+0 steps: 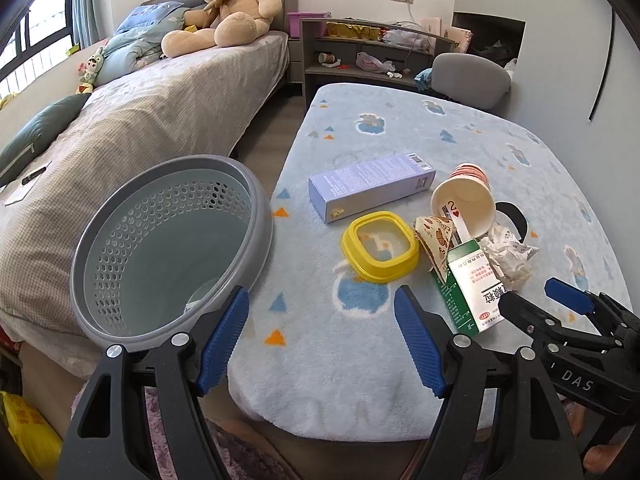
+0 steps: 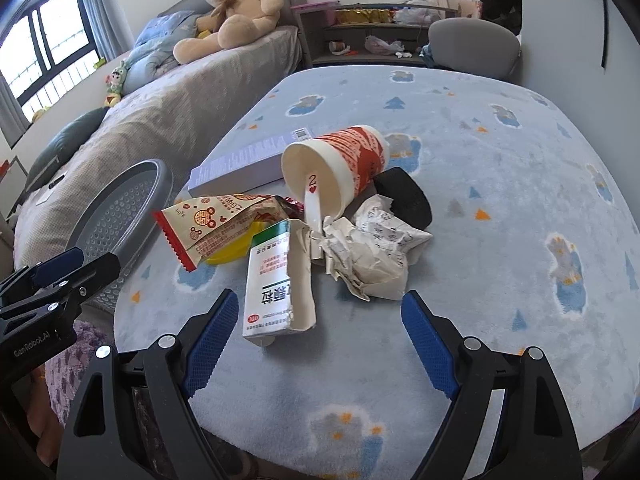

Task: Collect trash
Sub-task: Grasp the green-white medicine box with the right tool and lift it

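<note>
Trash lies on a blue blanket-covered table [image 1: 400, 360]: a purple box [image 1: 370, 186], a yellow lid [image 1: 380, 246], a tipped paper cup [image 1: 466, 202] with a playing card [image 2: 313, 204] in it, a snack wrapper [image 2: 218, 222], a green-and-white medicine box [image 2: 276, 284], crumpled paper [image 2: 372, 258] and a black object [image 2: 408, 196]. A grey perforated bin [image 1: 168, 248] stands left of the table. My left gripper [image 1: 322, 344] is open and empty between bin and table. My right gripper [image 2: 320, 338] is open, its fingers either side of the medicine box's near end, not touching.
A bed [image 1: 132, 128] with a teddy bear [image 1: 228, 8] lies behind the bin. A shelf unit [image 1: 372, 56] and a grey chair [image 1: 472, 78] stand beyond the table. A yellow bag [image 1: 28, 432] sits on the floor at lower left.
</note>
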Motion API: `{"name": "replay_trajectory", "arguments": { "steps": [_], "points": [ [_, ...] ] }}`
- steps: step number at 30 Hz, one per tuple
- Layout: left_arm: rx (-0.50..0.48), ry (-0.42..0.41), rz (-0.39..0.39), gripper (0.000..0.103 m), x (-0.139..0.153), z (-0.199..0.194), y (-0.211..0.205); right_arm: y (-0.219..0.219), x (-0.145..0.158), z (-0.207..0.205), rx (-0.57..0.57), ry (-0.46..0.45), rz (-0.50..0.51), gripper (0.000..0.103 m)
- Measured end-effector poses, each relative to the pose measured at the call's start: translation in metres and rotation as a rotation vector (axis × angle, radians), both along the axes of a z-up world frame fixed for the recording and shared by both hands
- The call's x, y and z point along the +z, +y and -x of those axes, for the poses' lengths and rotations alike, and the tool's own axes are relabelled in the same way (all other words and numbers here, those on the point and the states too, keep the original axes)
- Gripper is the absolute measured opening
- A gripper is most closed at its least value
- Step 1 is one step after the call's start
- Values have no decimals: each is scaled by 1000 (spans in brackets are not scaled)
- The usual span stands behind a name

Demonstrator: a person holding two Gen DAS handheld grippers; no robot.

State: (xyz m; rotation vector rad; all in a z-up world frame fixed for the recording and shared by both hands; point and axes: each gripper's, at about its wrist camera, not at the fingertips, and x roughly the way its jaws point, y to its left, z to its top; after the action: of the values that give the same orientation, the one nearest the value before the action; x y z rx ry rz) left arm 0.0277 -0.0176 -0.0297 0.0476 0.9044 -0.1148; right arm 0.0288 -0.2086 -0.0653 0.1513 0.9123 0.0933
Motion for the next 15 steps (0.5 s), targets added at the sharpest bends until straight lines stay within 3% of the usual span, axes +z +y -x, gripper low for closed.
{"name": "replay_trajectory", "arguments": {
  "steps": [8,15],
  "points": [
    [13,0,17,72,-5,-1,9,25,-12,-17,21,40,58,67],
    [28,-5,33,72,-4,-1,18,42,-22,-26,34,63,128,62]
  ]
}}
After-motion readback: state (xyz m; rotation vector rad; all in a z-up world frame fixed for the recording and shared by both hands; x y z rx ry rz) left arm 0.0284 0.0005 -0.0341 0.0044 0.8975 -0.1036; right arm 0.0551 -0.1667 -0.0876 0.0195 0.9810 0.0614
